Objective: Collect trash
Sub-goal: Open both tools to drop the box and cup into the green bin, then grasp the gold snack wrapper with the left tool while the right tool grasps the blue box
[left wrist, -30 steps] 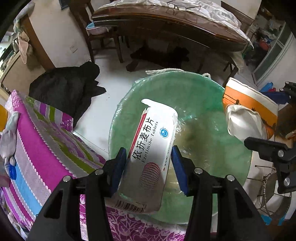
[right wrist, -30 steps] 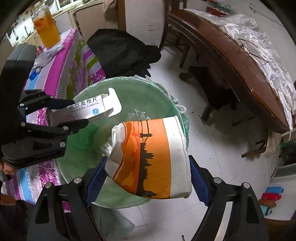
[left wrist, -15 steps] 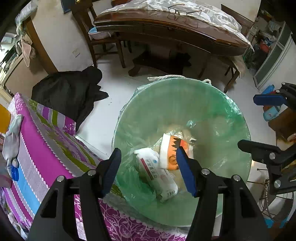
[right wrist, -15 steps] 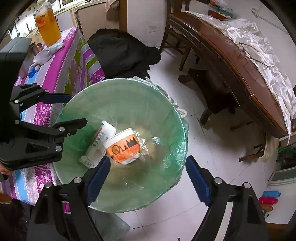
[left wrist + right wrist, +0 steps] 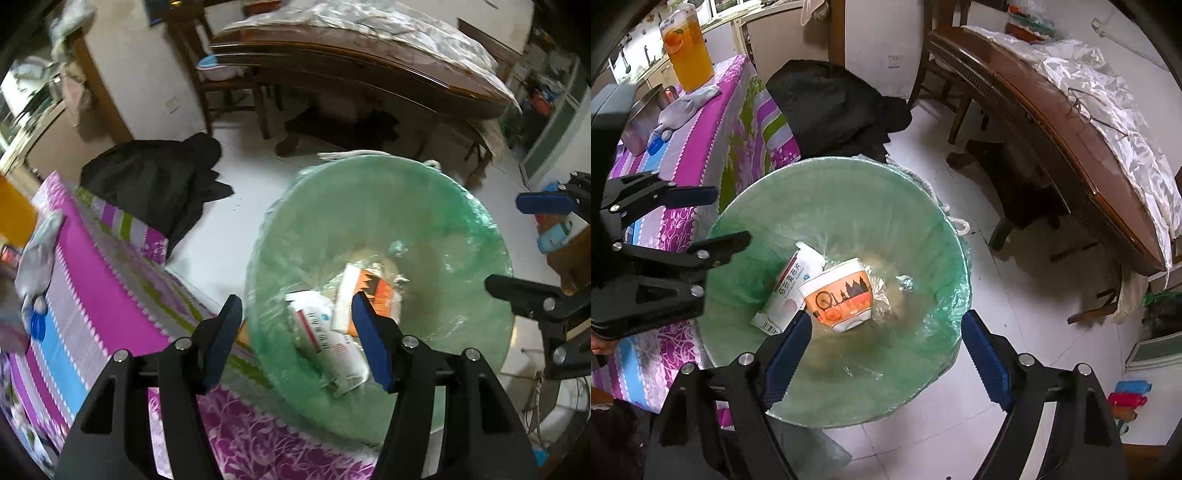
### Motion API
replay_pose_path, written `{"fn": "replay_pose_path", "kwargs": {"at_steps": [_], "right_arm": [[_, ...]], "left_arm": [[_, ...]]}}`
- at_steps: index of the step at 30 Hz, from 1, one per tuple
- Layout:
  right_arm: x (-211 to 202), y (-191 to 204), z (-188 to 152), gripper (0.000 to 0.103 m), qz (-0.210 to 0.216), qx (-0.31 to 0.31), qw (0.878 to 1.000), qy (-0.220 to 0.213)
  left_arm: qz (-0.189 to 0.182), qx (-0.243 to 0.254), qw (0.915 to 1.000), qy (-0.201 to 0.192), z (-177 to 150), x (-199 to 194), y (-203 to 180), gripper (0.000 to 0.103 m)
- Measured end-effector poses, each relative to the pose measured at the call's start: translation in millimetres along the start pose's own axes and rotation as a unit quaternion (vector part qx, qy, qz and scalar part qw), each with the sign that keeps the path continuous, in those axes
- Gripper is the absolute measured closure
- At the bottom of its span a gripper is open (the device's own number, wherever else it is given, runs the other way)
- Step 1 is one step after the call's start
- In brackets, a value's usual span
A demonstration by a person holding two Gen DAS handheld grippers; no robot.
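A bin lined with a green plastic bag (image 5: 369, 206) (image 5: 849, 192) stands on the floor. Inside it lie a white medicine box (image 5: 325, 339) (image 5: 790, 291) and an orange-and-white paper cup (image 5: 369, 291) (image 5: 842, 295), side by side. My left gripper (image 5: 297, 338) is open and empty above the bin's near rim; it also shows in the right wrist view (image 5: 713, 218). My right gripper (image 5: 886, 354) is open and empty over the bin; it also shows in the left wrist view (image 5: 517, 243).
A table with a purple striped cloth (image 5: 92, 295) (image 5: 713, 147) stands beside the bin, with a jug of orange drink (image 5: 687, 51) and a grey glove (image 5: 683, 107). A black garment (image 5: 155, 184) lies on the floor. A wooden table (image 5: 1071, 140) stands to the right.
Both grippers opened and dropped their loads: the medicine box and the paper cup fell into the bin. Since then the left gripper has shifted slightly left and back.
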State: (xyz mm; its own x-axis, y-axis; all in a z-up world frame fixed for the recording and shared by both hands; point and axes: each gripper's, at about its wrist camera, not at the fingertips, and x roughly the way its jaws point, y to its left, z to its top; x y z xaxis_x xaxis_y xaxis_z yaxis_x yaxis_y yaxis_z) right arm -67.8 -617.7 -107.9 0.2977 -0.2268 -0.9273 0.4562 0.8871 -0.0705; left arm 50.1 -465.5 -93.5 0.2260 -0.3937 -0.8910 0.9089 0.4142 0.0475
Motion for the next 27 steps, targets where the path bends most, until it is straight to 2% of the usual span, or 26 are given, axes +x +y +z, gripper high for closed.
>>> {"fn": "replay_pose_path", "kwargs": {"at_steps": [6,12,20,23,27], "right_arm": [[2.0,6.4,-2.4,0.019,0.007,0.035,0.998,-0.046],[-2.3,32.3,-7.0,0.019,-0.016,0.046,0.992,-0.118],[-21.7,75.9,-19.3,0.019,-0.039,0.052,0.973,-0.223],[-27.8,94.3,-27.9,0.019,-0.037,0.052,0.965,-0.255],[-33.1,126.9,-35.9,0.019,-0.016,0.04,0.959,-0.281]], "left_arm": [[0.042,-0.064,0.9964,-0.037,-21.9,-12.0,25.0,0.044],[0.096,-0.099,0.9886,-0.061,-43.0,-22.5,41.5,0.044],[0.151,-0.146,0.9717,-0.108,-80.3,-56.5,63.4,0.043],[0.173,-0.166,0.962,-0.13,-99.1,-73.0,79.3,0.043],[0.188,-0.172,0.9557,-0.148,-128.1,-94.5,94.8,0.04]]}}
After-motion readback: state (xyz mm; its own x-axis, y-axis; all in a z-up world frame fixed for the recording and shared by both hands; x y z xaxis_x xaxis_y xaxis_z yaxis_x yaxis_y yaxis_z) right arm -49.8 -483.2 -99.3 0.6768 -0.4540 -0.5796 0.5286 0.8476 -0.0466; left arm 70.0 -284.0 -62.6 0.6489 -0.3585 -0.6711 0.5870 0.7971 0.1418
